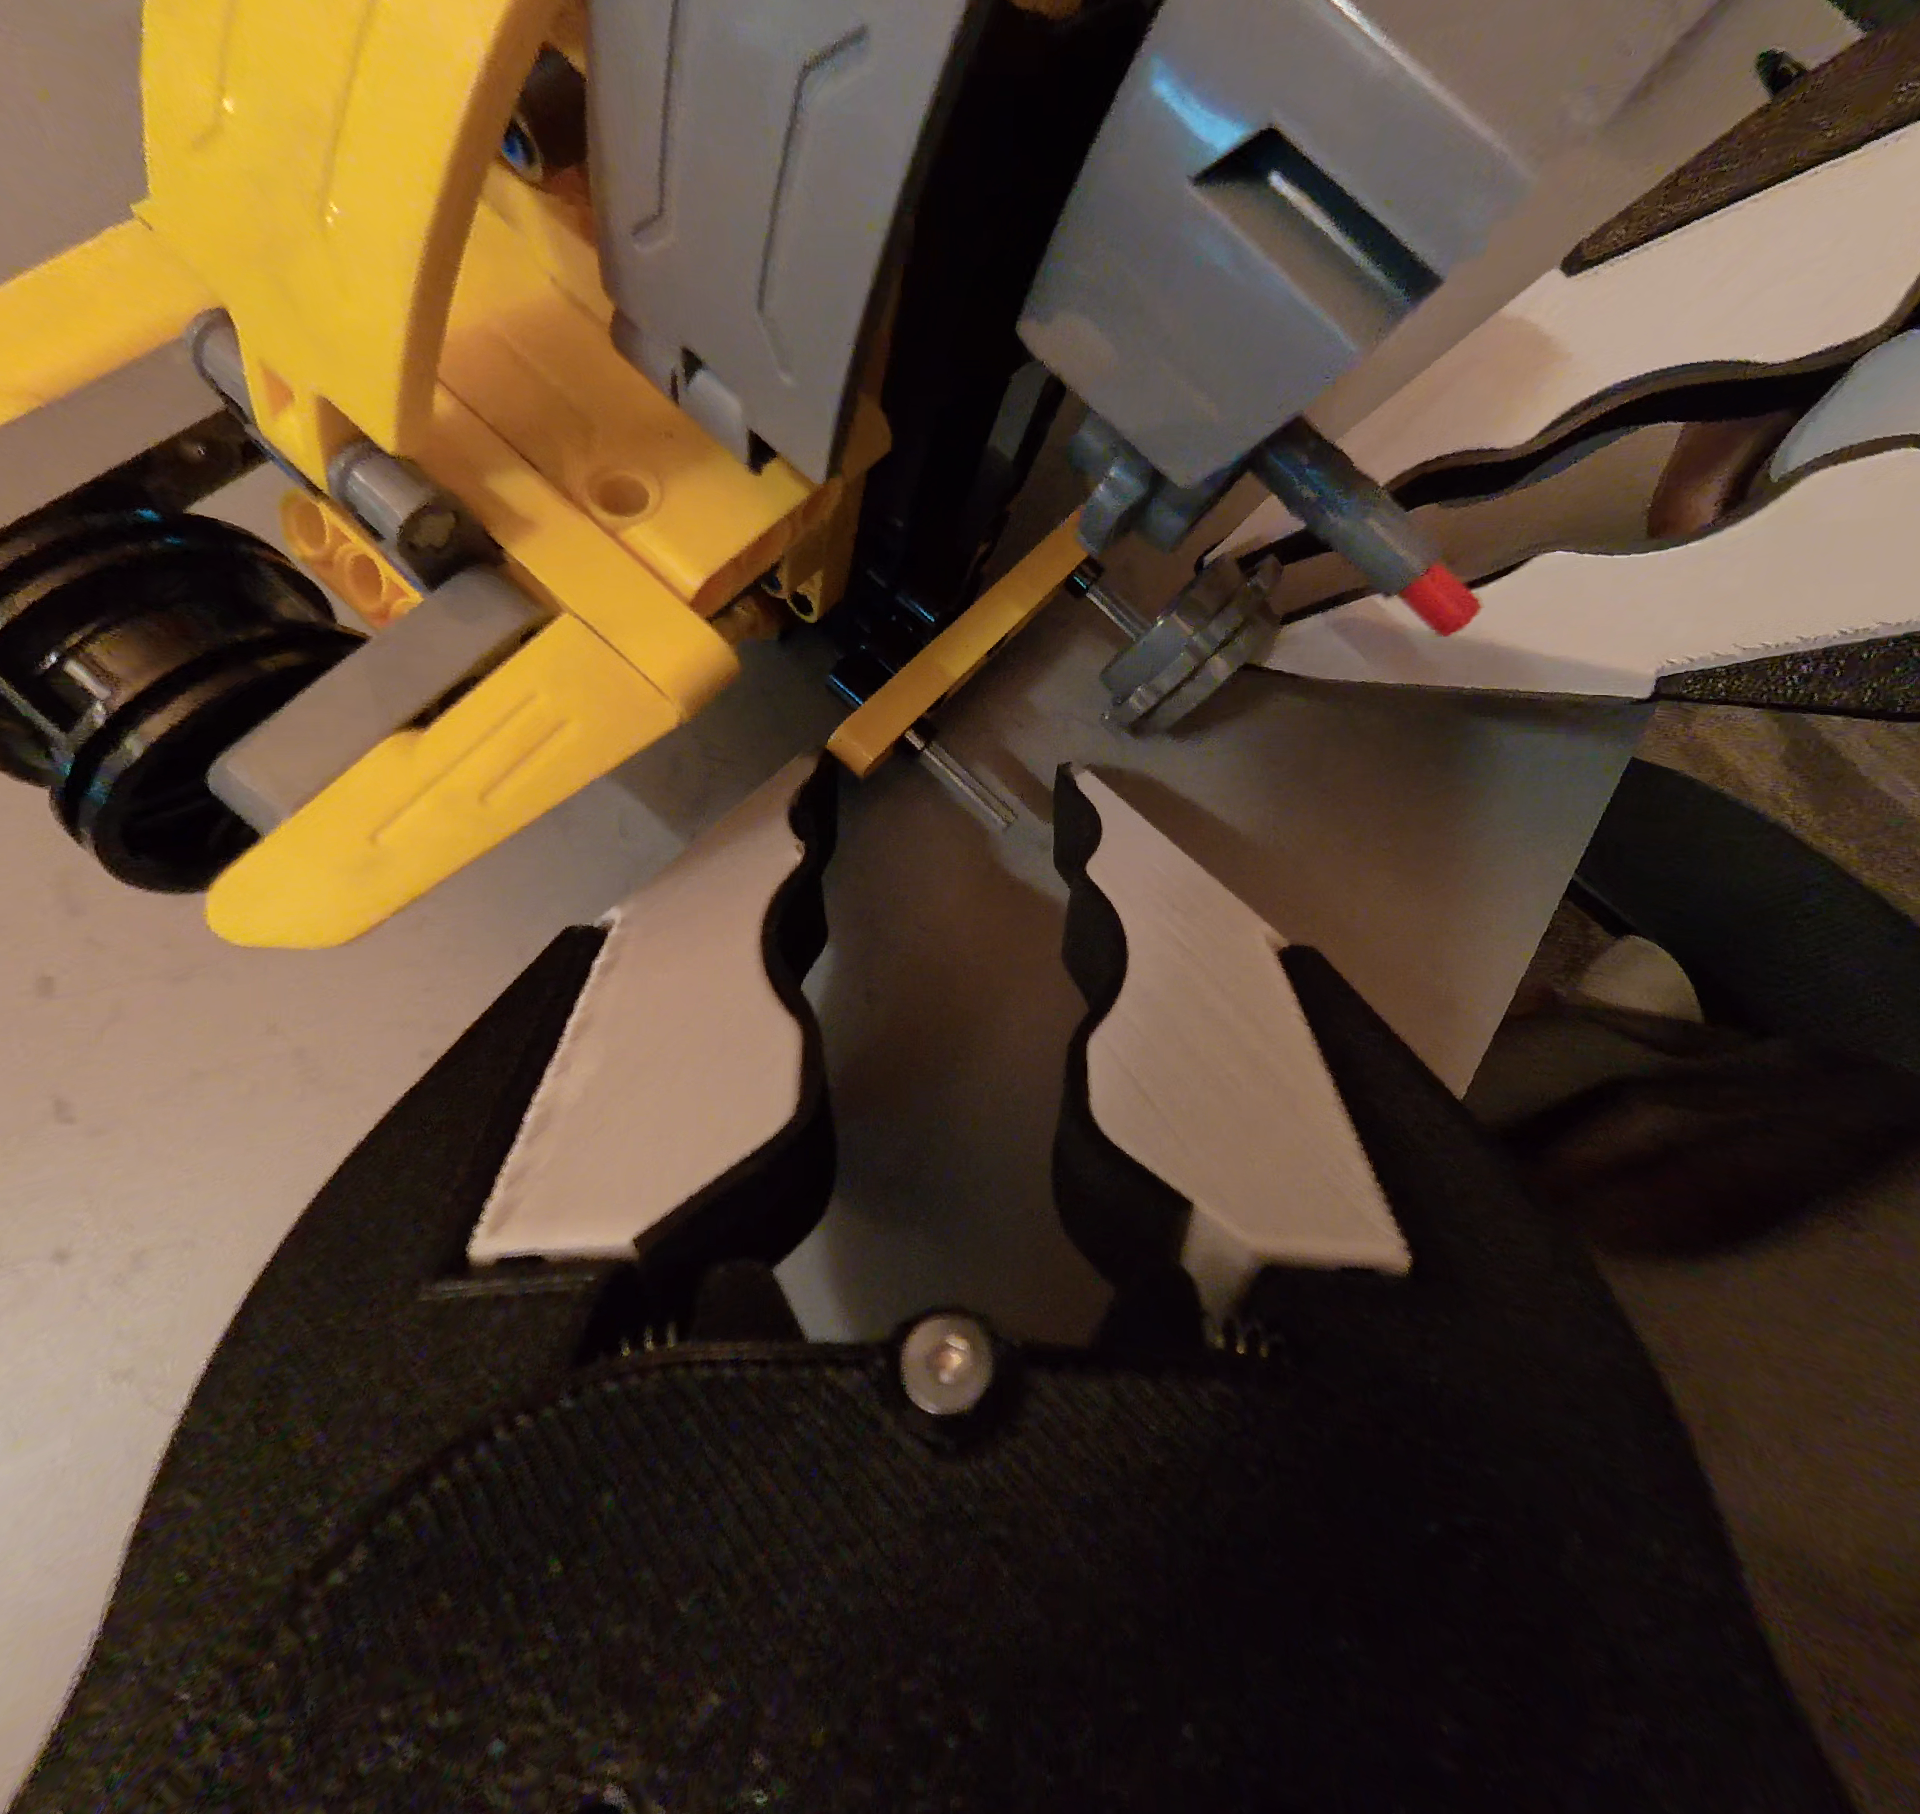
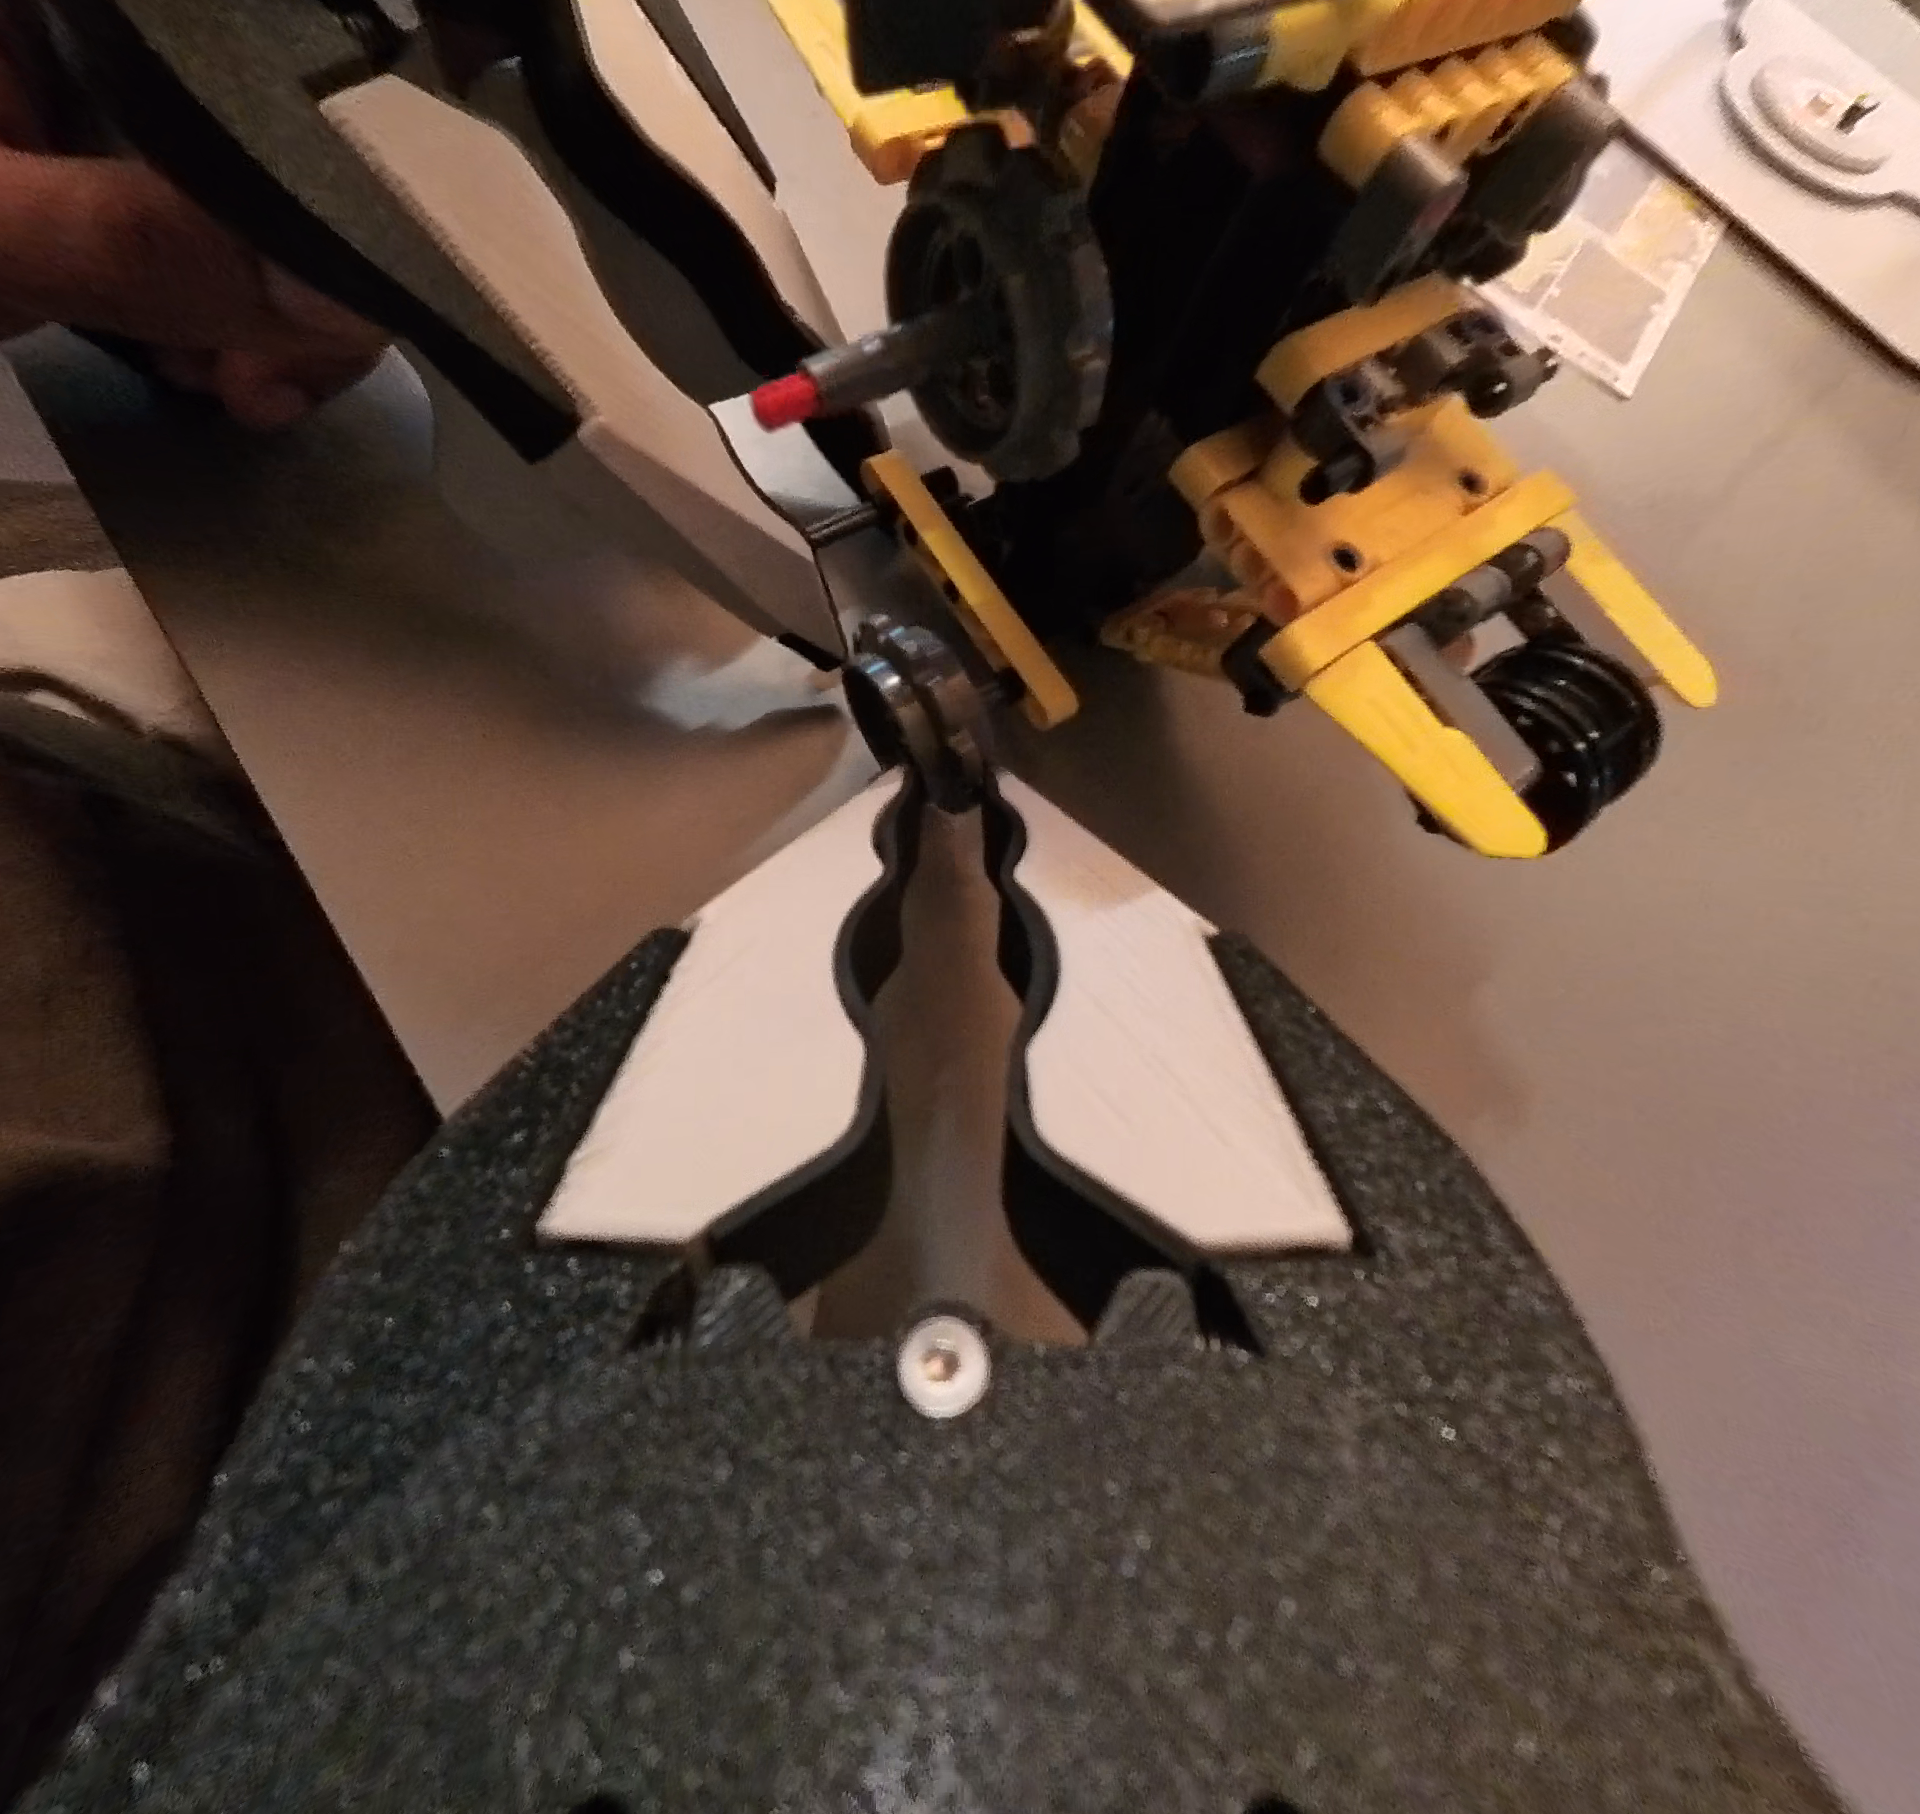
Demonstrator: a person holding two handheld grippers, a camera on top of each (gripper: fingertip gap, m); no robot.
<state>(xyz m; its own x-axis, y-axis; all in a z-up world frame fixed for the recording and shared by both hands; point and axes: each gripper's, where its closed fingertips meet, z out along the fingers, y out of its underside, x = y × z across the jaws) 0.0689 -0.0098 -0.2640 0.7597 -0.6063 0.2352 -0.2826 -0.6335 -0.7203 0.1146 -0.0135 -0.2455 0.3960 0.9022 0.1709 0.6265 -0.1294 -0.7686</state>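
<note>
A yellow, grey and black building-brick vehicle (image 1: 520, 330) lies tilted on the grey table (image 1: 312, 1089); it also shows in the right wrist view (image 2: 1382, 434). My left gripper (image 1: 945, 788) is open, its tips on either side of a thin axle (image 1: 961, 777) that sticks out of a yellow beam (image 1: 956, 652). My right gripper (image 2: 948, 793) is shut on a grey disc (image 2: 914, 715) at the end of that beam (image 2: 966, 590). The disc (image 1: 1195, 642) and the right gripper (image 1: 1262, 580) also show in the left wrist view. A grey axle with a red tip (image 2: 821, 388) juts out beside a black tyre (image 2: 997, 310).
A black ribbed spool (image 2: 1569, 736) sits between two yellow prongs at the model's end. A printed leaflet (image 2: 1600, 299) and a white object (image 2: 1818, 123) lie at the back right. A person's hand (image 2: 156, 289) holds the left gripper (image 2: 826, 569). The table edge (image 1: 1558, 933) runs close on the right.
</note>
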